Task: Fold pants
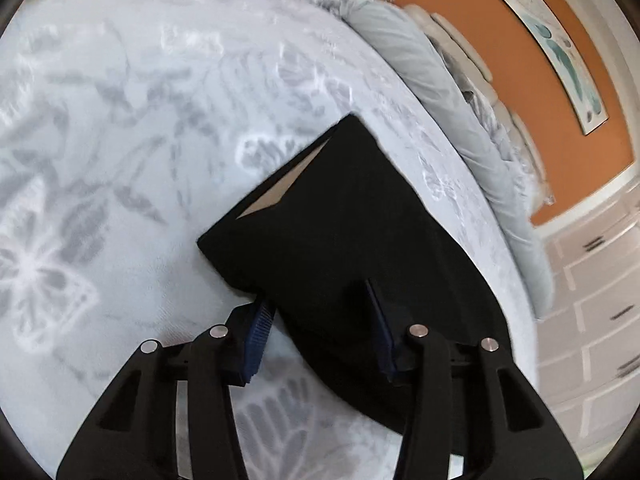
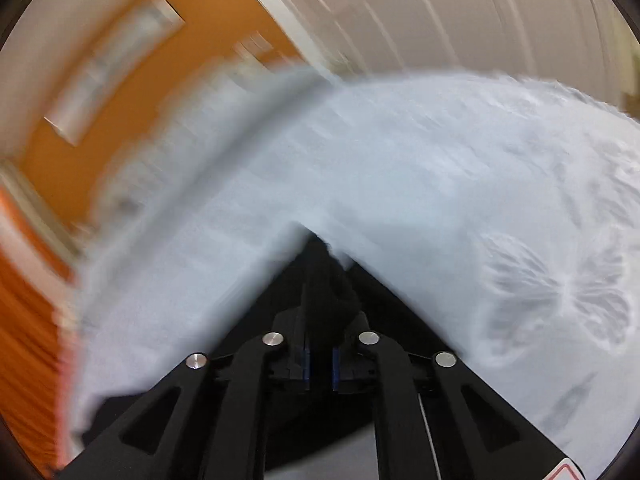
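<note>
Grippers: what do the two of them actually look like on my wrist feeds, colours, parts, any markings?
Both match: matte black plastic linkage arms with cut-out slots and round silver pivot pins, ending in blue ribbed pads. On the left gripper the pads sit on narrow black fingers. The right gripper shows a thin pale cable along one arm and a red-edged white sticker at its base.

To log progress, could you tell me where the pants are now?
The pants lie folded on the bedspread in the left wrist view, right of centre, beside the pillow.
</note>
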